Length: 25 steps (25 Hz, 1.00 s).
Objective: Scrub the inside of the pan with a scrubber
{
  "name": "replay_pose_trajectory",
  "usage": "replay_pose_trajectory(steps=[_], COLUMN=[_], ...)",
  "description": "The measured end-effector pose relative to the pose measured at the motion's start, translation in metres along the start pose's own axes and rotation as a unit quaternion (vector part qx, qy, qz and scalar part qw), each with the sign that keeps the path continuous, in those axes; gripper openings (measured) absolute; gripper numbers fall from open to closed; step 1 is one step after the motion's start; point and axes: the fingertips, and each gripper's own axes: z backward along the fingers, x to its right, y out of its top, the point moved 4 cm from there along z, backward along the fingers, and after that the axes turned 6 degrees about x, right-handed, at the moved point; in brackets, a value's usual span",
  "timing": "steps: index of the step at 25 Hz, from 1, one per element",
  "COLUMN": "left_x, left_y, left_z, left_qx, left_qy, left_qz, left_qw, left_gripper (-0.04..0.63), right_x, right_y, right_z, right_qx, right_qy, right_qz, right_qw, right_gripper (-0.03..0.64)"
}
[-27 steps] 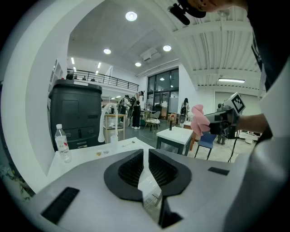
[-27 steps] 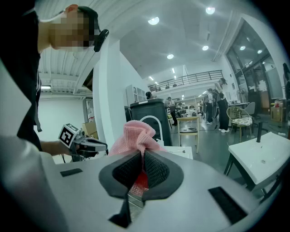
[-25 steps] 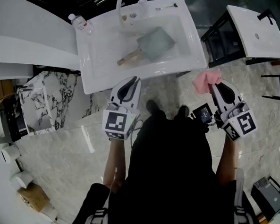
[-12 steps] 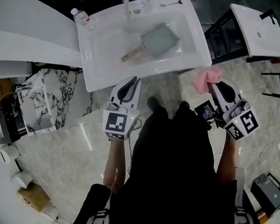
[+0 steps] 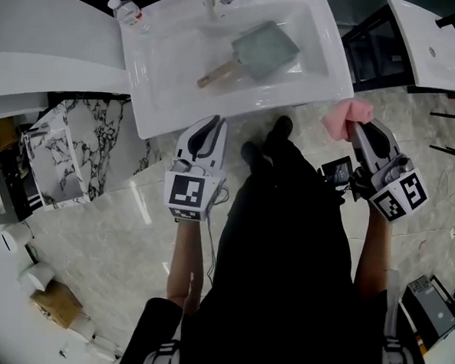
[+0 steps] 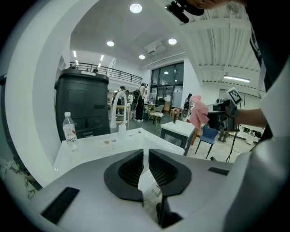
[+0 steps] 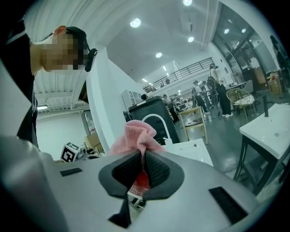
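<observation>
Pink scrubber (image 5: 347, 115) pinched in right tool (image 5: 356, 134); left tool (image 5: 210, 125) closed (empty); pan (image 5: 263, 49) in sink (image 5: 150, 109), bottle (image 5: 125, 12) on rim.

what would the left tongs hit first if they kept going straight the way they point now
Most likely the front rim of the sink, right ahead of the left tongs, though depth is unclear.

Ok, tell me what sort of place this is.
Probably a big open demo hall or showroom, not a home kitchen. A white rectangular sink stands on the open glossy marble-look tiled floor, a second white basin on a black frame stands nearby, and a railed mezzanine balcony runs behind.
</observation>
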Motion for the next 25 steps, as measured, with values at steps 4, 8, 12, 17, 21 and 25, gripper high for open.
replay_pose_trajectory(steps=[4,8,12,17,21,25], left_x=[-0.006,-0.020,-0.028,-0.038,-0.045,-0.048], left_y=[0.004,0.009,0.011,-0.002,-0.015,-0.028], left_z=[-0.006,-0.025,-0.049,-0.080,-0.098,-0.110], left_qx=[-0.015,-0.029,-0.047,-0.088,-0.118,-0.146], left_qy=[0.011,0.011,0.017,0.025,0.039,0.044], left_qz=[-0.001,0.004,-0.006,-0.003,-0.005,-0.018], left_qw=[0.9998,0.9995,0.9987,0.9958,0.9922,0.9882], left_gripper=[0.060,0.060,0.060,0.060,0.061,0.061], right_x=[0.011,0.024,0.043,0.065,0.076,0.085], right_y=[0.001,0.012,0.016,0.017,0.006,-0.009], right_z=[-0.026,-0.057,-0.072,-0.088,-0.100,-0.111], right_qx=[0.003,0.004,-0.005,-0.022,-0.044,-0.076], right_qy=[0.019,0.036,0.048,0.057,0.081,0.097], right_qz=[0.002,0.020,0.027,0.034,0.029,0.031], right_qw=[1.000,0.999,0.998,0.998,0.995,0.992], right_gripper=[0.035,0.035,0.035,0.035,0.035,0.035])
